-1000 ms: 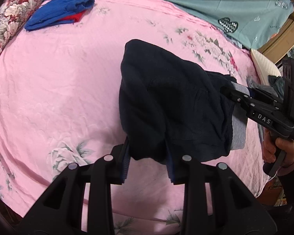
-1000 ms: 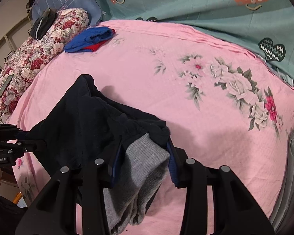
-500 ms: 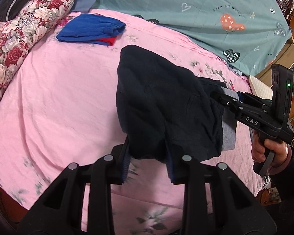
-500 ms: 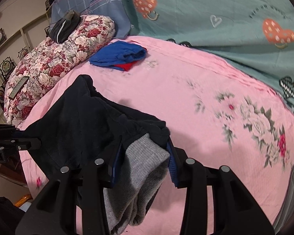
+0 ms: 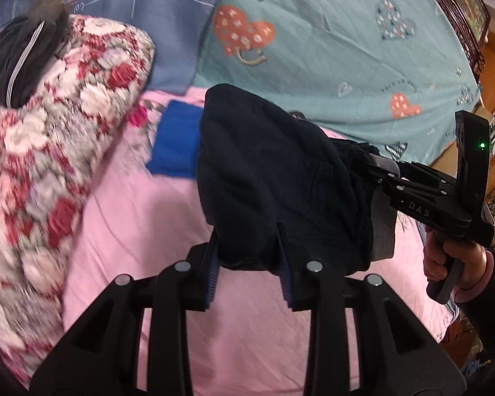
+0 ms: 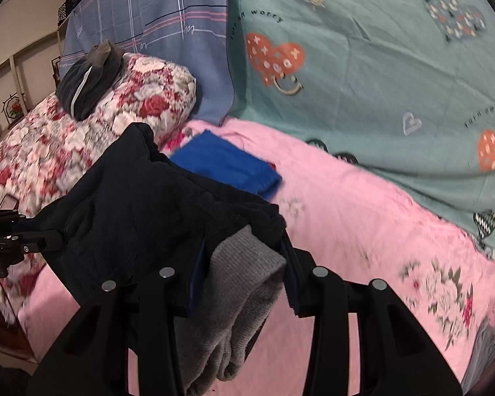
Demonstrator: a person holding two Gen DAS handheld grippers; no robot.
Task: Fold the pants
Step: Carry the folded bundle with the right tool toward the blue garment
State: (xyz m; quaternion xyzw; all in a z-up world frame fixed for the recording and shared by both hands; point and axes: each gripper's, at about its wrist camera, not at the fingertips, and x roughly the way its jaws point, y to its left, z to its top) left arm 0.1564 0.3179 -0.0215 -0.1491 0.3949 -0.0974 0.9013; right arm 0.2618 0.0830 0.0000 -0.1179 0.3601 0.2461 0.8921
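Left wrist view has the left gripper (image 5: 249, 264) clamped on the lower edge of the dark navy pants with a grey knit lining (image 5: 280, 181), which hang bunched in the air right ahead of it, off the pink floral bedsheet (image 5: 142, 231). Over on its right side the right gripper (image 5: 379, 168) pinches the other end of the same pants, with the person's hand (image 5: 452, 260) wrapped round its handle.

From the right wrist view, the right gripper (image 6: 244, 264) is closed on the grey cuff part, and the pants (image 6: 132, 214) stretch off to its left toward the left gripper (image 6: 43, 237).

Room-wise: lots of bare pink sheet (image 6: 363, 231) ahead and to the right of the right gripper. To the left of both sits a big red-and-white floral pillow (image 5: 49, 165) with a dark bundle with a white stripe (image 5: 13, 62) on top. Straight ahead, just behind the pants, lies a folded bright blue garment (image 6: 227, 161) on the sheet. Further back, a teal heart-print cover (image 6: 379, 66) and a blue-grey plaid cloth (image 6: 165, 26) close off the far edge of the bed.
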